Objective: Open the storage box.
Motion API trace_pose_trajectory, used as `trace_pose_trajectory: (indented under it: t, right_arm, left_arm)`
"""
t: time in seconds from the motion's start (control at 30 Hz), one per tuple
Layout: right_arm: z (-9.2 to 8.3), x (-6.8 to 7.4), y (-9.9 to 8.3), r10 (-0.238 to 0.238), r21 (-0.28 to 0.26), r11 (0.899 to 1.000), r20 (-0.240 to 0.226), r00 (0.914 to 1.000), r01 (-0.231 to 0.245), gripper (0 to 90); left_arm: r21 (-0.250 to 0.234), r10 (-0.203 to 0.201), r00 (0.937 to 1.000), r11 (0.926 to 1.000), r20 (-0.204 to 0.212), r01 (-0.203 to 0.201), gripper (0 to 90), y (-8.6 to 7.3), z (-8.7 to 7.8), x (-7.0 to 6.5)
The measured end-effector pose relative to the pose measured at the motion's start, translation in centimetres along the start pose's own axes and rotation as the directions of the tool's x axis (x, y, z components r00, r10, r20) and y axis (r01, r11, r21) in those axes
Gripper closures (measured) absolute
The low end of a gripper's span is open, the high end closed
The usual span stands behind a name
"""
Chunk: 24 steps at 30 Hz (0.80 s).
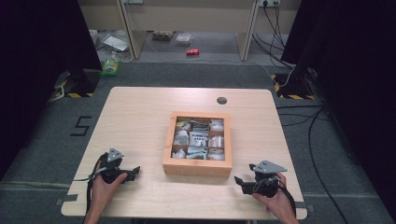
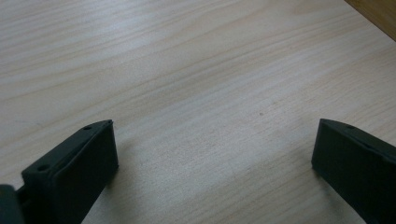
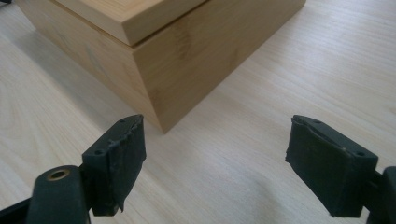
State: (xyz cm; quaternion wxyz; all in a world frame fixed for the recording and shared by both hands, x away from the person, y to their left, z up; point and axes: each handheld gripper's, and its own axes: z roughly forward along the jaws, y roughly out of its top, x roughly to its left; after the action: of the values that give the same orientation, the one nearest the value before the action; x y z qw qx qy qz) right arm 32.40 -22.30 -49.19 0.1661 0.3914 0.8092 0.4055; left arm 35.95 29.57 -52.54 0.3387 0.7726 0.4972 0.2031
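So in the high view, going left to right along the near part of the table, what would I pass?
Left hand-held gripper, jaws open → wooden compartment box holding small packets → right hand-held gripper, jaws open. All sit over the light wooden table.

A lab recording bay: black curtains, hazard-taped stands, trailing floor cables.
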Motion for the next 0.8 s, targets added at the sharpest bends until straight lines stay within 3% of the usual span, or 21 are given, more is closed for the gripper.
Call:
trace_pose_trajectory:
  t: [0.3,0.63,0.8]
  right_arm:
    - [-0.1,0.5,0.4,-0.011,-0.024,1.0,-0.023,0.9997,0.01,24.5]
    - [0.1,0.9,0.9,-0.011,-0.063,0.998,-0.052,0.9986,0.007,36.7]
    - [0.1,1.2,1.2,-0.033,-0.078,0.997,-0.055,0.998,0.029,40.8]
  left_arm:
    - [0.0,0.0,1.0,1.0,0.0,0.0,0.0,0.0,0.0,0.0]
    - [0.0,0.0,1.0,1.0,0.0,0.0,0.0,0.0,0.0,0.0]
    - [0.0,0.0,1.0,1.0,0.0,0.0,0.0,0.0,0.0,0.0]
